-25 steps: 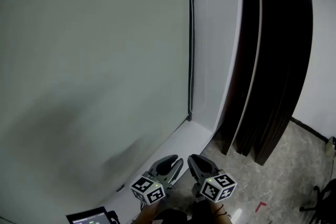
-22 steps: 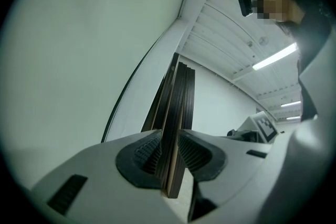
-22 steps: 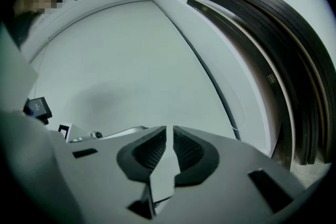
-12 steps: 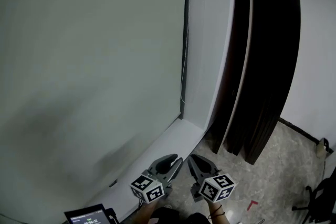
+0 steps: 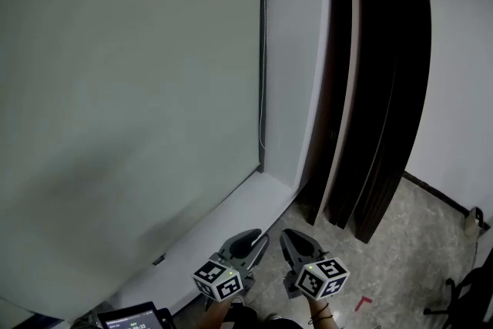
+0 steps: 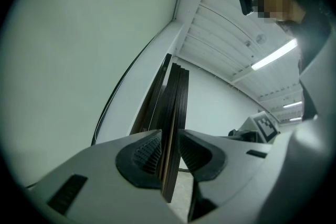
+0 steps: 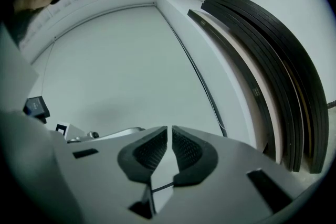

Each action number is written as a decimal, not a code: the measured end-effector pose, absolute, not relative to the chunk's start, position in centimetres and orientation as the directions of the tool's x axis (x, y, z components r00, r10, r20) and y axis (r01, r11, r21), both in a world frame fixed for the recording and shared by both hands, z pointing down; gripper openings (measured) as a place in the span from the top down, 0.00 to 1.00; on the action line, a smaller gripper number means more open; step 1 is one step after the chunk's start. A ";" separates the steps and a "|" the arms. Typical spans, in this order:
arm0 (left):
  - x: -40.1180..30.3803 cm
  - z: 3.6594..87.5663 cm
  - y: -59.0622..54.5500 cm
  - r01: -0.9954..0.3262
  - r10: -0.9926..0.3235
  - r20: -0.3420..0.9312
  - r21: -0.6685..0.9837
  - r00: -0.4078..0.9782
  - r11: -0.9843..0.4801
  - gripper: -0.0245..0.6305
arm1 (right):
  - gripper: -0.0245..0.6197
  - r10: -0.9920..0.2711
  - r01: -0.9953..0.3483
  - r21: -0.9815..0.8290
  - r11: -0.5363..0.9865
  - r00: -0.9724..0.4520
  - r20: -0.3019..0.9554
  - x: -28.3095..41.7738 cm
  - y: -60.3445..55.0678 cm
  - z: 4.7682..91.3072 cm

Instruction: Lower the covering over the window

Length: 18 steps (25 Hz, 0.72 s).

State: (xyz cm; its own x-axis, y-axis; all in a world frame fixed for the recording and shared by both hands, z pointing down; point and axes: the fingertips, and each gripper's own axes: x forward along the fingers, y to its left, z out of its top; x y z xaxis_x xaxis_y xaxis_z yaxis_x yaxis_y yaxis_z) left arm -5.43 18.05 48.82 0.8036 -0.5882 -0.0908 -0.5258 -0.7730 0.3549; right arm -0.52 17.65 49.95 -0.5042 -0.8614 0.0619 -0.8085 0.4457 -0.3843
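A pale grey-green roller blind [image 5: 131, 73] fills the window down to the white sill [image 5: 231, 216]. Its thin bead chain [image 5: 263, 50] hangs along the blind's right edge, ending just above the sill. Both grippers are held low near the bottom of the head view, apart from blind and chain. My left gripper [image 5: 258, 236] has a narrow gap between its jaws and holds nothing; in the left gripper view, the left gripper [image 6: 169, 152] points at the dark boards [image 6: 176, 102]. My right gripper [image 5: 286, 235] is shut and empty, and in its own view the right gripper [image 7: 169, 147] faces the blind [image 7: 115, 71] and chain [image 7: 197, 73].
Several tall dark boards [image 5: 385, 88] lean against the wall right of the window. A small screen device [image 5: 127, 317] sits at the bottom left. The speckled floor has a red mark [image 5: 362, 303], and a chair base [image 5: 470, 289] stands at the far right.
The head view has shifted, so the window edge, chain and boards sit further left and the sill lower. Both grippers stay in about the same place, unchanged.
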 end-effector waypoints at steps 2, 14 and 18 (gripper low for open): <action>-4.6 49.3 18.7 -0.532 -0.595 -0.086 0.358 0.799 -0.767 0.81 | 0.91 -0.859 -0.808 -0.380 0.450 -0.509 0.063 0.4 18.2 50.3; -1.5 49.6 20.6 -0.565 -0.621 -0.063 0.350 0.782 -0.747 0.81 | 0.92 -0.843 -0.798 -0.368 0.477 -0.534 0.063 3.2 20.3 50.5; -0.8 49.8 20.8 -0.566 -0.620 -0.061 0.347 0.782 -0.748 0.81 | 0.92 -0.840 -0.797 -0.364 0.483 -0.538 0.064 3.7 20.5 50.7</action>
State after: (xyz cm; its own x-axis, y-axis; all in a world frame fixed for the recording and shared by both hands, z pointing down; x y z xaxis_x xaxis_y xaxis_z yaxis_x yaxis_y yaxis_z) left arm -0.77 20.83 49.81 0.7824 -0.6199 -0.0607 -0.5659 -0.7482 0.3465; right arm 3.73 20.49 50.67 -0.5382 -0.8404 0.0637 -0.7967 0.4827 -0.3638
